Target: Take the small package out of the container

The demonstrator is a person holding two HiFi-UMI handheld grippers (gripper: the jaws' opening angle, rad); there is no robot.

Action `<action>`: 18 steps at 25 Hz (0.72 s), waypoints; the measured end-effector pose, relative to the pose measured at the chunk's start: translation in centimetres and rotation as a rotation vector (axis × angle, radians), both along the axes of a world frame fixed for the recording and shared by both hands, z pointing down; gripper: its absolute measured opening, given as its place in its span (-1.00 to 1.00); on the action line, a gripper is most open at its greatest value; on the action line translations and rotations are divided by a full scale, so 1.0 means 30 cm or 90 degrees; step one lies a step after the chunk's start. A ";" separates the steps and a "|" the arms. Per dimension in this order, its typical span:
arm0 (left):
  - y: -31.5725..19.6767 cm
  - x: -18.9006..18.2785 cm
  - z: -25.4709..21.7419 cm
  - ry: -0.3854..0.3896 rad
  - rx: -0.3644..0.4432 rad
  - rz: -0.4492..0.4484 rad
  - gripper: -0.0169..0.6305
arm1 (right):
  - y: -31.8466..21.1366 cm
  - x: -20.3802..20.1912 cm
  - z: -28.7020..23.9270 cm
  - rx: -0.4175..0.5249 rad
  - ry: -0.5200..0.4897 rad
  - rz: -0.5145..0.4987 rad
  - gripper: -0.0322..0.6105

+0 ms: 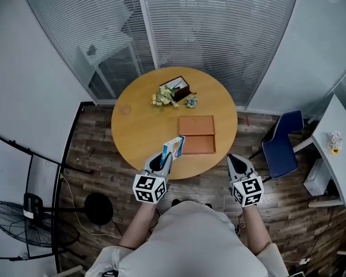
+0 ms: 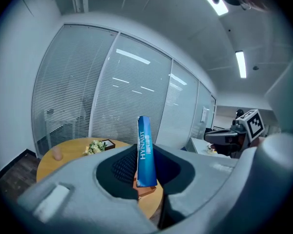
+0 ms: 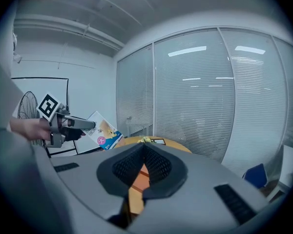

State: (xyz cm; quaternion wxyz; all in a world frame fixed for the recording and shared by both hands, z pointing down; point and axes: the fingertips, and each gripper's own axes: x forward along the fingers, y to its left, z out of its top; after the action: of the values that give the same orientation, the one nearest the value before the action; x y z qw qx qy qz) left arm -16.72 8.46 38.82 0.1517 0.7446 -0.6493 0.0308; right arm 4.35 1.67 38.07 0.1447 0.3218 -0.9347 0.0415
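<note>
The small blue package (image 2: 146, 152) is clamped upright between the jaws of the left gripper (image 1: 165, 156). It is held over the near edge of the round desk (image 1: 135, 123), beside the flat brown container (image 1: 196, 134). The right gripper (image 1: 237, 162) is closed on nothing, off the desk's edge.

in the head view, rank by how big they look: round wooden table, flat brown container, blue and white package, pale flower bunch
1. round wooden table
2. flat brown container
3. blue and white package and pale flower bunch: about alike. The package is held up nearer the camera, so unranked.
</note>
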 end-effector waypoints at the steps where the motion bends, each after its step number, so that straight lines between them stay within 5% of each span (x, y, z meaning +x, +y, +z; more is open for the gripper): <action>1: 0.002 0.005 -0.004 0.002 0.001 -0.002 -0.72 | -0.001 0.002 -0.008 0.001 -0.003 -0.002 -0.89; 18: -0.010 0.038 -0.015 0.007 0.000 -0.010 -0.72 | -0.017 0.031 -0.042 0.009 -0.007 -0.019 -0.89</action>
State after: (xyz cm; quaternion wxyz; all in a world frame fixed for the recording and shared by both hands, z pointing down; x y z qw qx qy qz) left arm -15.57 8.17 38.37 0.1559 0.7394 -0.6544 0.0255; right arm 5.28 1.18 36.82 0.1378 0.3089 -0.9404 0.0348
